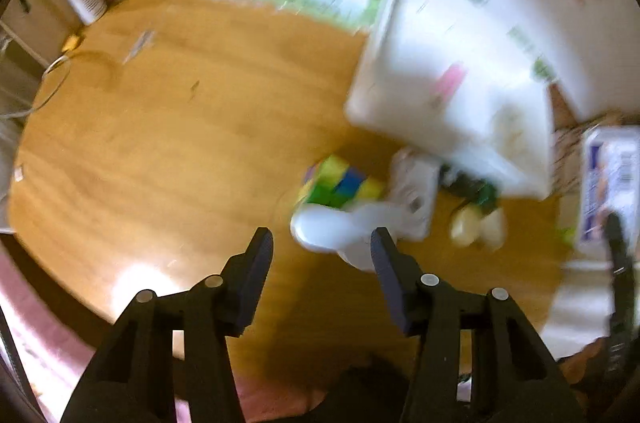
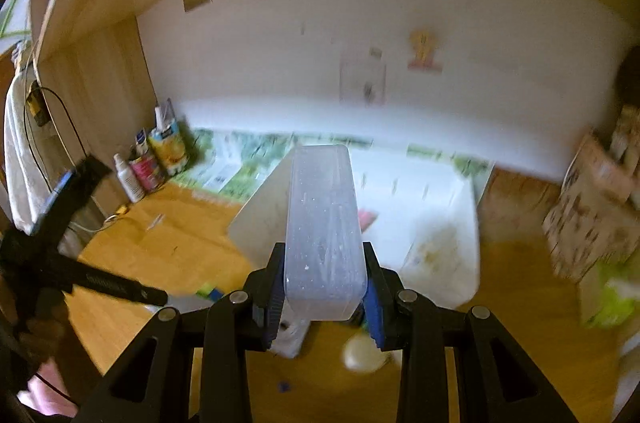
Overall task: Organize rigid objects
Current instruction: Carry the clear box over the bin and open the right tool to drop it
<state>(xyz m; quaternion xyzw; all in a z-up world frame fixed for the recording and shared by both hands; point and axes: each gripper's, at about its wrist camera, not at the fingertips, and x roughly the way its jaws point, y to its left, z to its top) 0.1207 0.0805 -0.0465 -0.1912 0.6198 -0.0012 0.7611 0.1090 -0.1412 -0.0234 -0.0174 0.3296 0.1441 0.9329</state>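
- The right tool point(image 2: 325, 297) is gripping a frosted plastic box point(image 2: 323, 223), jutting forward between its pads.
- The left tool point(image 1: 322, 247) is gaping empty above the wooden surface point(image 1: 180, 127), a white container point(image 1: 332, 229) lying just beyond it.

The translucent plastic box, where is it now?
Right wrist view, centre: the translucent plastic box is clamped in the right hand-held gripper, raised above the wooden table.
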